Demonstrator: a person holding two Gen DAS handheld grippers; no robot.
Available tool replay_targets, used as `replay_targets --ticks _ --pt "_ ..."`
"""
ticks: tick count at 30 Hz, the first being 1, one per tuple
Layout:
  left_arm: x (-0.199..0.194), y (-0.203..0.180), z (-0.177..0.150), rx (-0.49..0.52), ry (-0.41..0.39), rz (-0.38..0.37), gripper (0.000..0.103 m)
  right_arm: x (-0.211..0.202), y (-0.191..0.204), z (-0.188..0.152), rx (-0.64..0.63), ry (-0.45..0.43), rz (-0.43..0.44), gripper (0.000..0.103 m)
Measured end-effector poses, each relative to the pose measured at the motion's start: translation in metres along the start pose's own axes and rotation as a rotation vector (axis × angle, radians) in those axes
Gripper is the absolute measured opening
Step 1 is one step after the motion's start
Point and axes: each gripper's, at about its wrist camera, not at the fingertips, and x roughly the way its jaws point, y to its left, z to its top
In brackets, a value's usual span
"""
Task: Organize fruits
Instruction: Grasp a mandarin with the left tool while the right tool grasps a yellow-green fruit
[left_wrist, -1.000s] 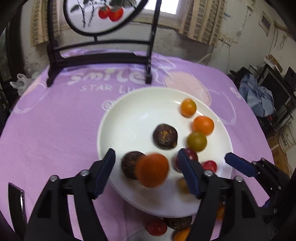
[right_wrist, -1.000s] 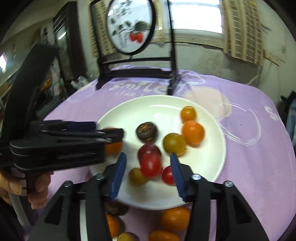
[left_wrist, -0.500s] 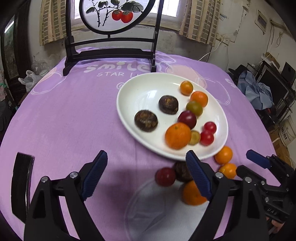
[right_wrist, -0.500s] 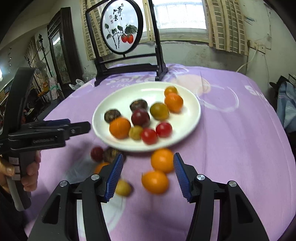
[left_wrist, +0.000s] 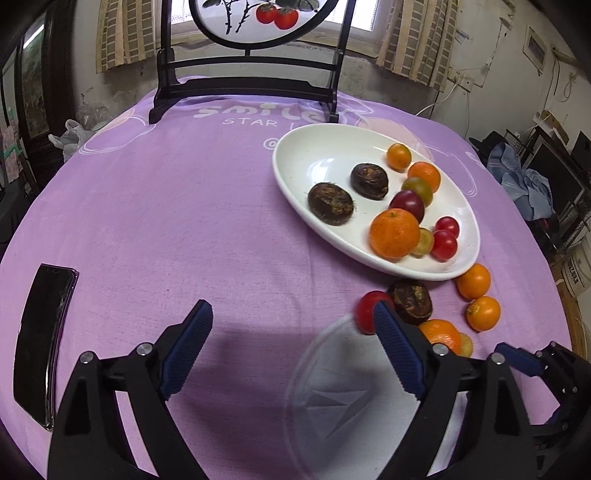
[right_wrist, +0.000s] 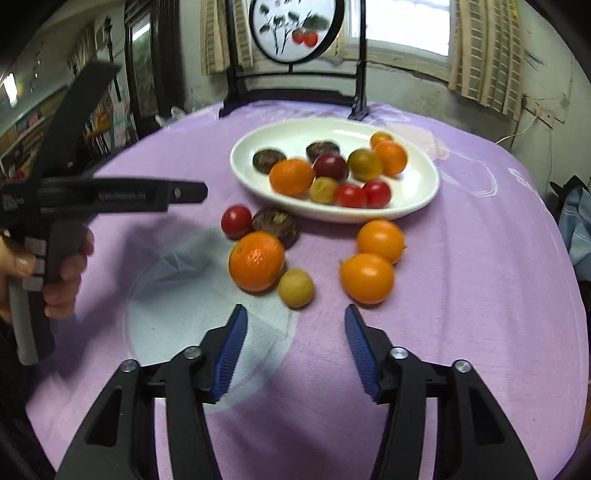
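Note:
A white oval plate (left_wrist: 317, 158) (right_wrist: 413, 199) on the purple cloth holds several fruits: oranges, red tomatoes, dark brown fruits. Loose fruits lie in front of it: an orange (right_wrist: 256, 261), a red tomato (right_wrist: 236, 221), a dark fruit (right_wrist: 275, 223), a small yellow fruit (right_wrist: 295, 288) and two orange fruits (right_wrist: 380, 240) (right_wrist: 366, 277). My left gripper (left_wrist: 293, 347) is open and empty, near the table's front. My right gripper (right_wrist: 295, 350) is open and empty, just short of the yellow fruit. The left gripper also shows in the right wrist view (right_wrist: 184, 192).
A black phone (left_wrist: 40, 339) lies at the left of the cloth. A black framed round screen (left_wrist: 243, 88) stands at the table's back. A white round print (right_wrist: 207, 321) marks the cloth under the loose fruits.
Both grippers have pulled back from the plate toward the table's front. An orange and a red tomato that were between the jaws now lie on the plate.

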Motion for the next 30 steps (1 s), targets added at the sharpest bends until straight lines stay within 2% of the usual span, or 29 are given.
replay_targets --ticks 4,9,14,22,30 --pt "0.001 0.006 0.001 -0.020 0.018 -0.030 0.086 0.016 0.006 0.003 -0.022 0.036 -0.024 0.040" --pt "0.000 0.003 0.001 -0.007 0.018 -0.044 0.087 0.027 0.009 0.010 -0.033 0.031 -0.027 0.040" --pt "0.004 0.000 -0.001 0.002 0.031 -0.043 0.087 0.026 0.006 0.011 -0.021 0.017 -0.025 0.026" --pt "0.007 -0.011 -0.008 0.039 0.049 -0.057 0.087 0.015 -0.002 0.000 0.015 0.019 0.009 0.025" --pt "-0.007 -0.050 -0.029 0.145 0.059 -0.115 0.087 0.002 -0.019 -0.009 0.066 0.006 0.012 0.025"
